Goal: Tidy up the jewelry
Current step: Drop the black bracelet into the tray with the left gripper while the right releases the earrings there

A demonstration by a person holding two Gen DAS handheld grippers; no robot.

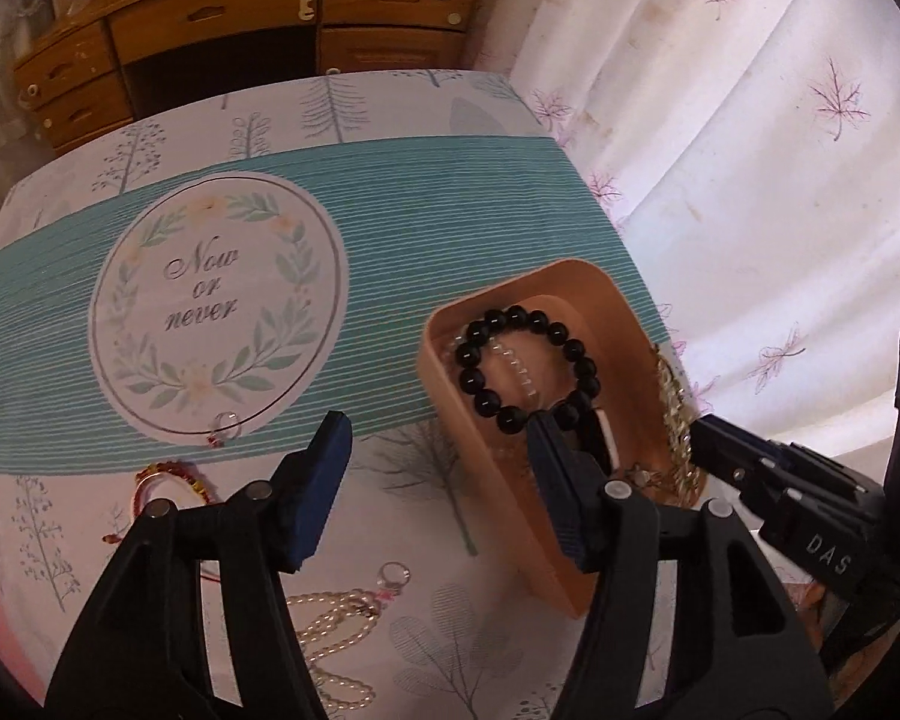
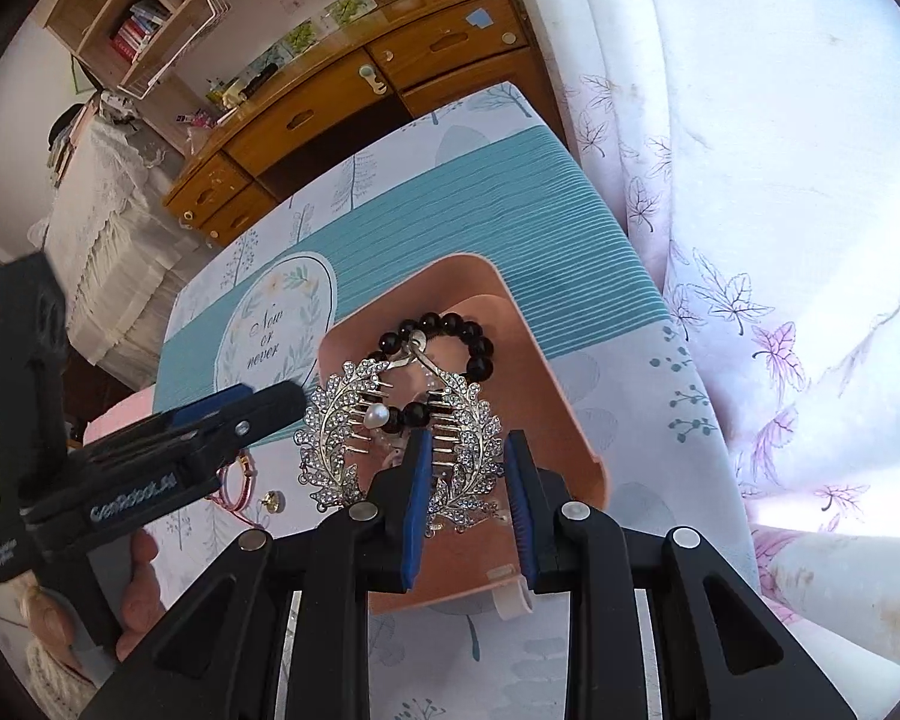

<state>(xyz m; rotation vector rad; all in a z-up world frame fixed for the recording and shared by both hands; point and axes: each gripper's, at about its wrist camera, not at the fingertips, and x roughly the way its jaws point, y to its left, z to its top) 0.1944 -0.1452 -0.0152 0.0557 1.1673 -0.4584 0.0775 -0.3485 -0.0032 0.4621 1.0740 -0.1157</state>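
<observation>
Right wrist view: right gripper (image 2: 467,501), jaws narrow, clamps a rhinestone clip (image 2: 354,426) over the tray (image 2: 528,324). Clip — rigid, spiky, fragile stones; grip its spine. Left gripper (image 1: 432,474) half open, empty — bracelet (image 1: 525,369) lies in tray.

Both grippers are black plastic; the left gripper (image 1: 438,444) has thick angular arms joined by round silver pins, and blue ribbed pads (image 1: 315,498) line its fingers; the right gripper (image 2: 468,468) is built alike, with thin blue pads and silver pins; white letters mark each gripper's side; a hand (image 2: 141,588) grips the left handle.
</observation>
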